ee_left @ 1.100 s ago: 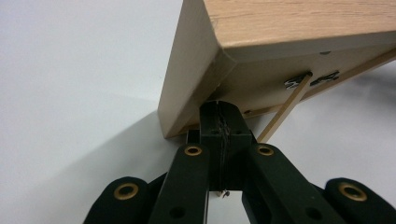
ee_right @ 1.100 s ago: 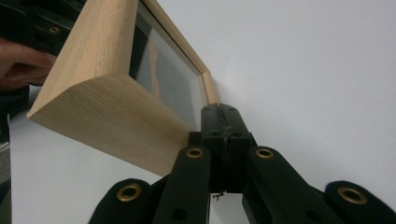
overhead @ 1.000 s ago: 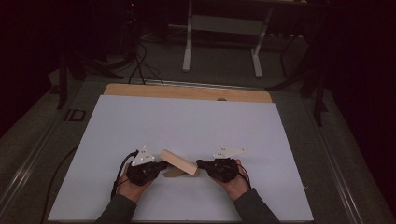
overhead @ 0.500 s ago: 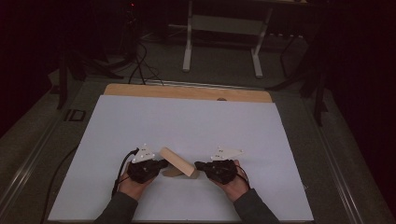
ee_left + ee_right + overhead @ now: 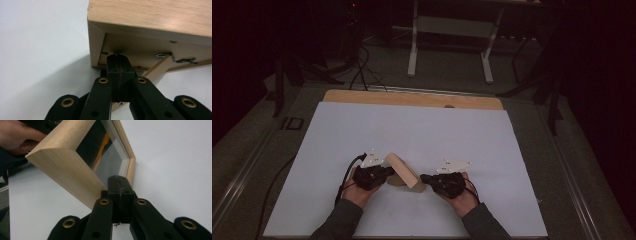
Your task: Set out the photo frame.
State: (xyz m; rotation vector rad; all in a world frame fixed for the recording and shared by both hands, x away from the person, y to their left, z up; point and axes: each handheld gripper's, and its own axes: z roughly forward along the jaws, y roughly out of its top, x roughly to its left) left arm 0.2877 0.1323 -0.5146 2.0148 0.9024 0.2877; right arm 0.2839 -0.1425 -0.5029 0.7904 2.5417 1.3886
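Note:
A light wooden picture frame (image 5: 402, 169) stands tilted on the white sheet (image 5: 422, 130), between my two grippers. My left gripper (image 5: 388, 172) is behind it, jaws shut and empty. In the left gripper view, the left gripper (image 5: 117, 60) has its tips against the lower edge of the frame's back (image 5: 150, 15), beside the thin wooden stand strip (image 5: 160, 67). My right gripper (image 5: 425, 177) is at the front, also shut with nothing in it. In the right gripper view, the right gripper (image 5: 119, 183) has its tips at the lower corner of the frame (image 5: 62, 167), by the glass (image 5: 110, 157).
A wooden board edge (image 5: 412, 98) borders the far side of the sheet. Cables (image 5: 362, 70) and white table legs (image 5: 414, 45) are on the dark floor beyond. A small black bracket (image 5: 292, 123) sits left of the sheet. Open sheet lies around the frame.
My left gripper has shifted slightly away from the person. The right gripper and the frame look much as before.

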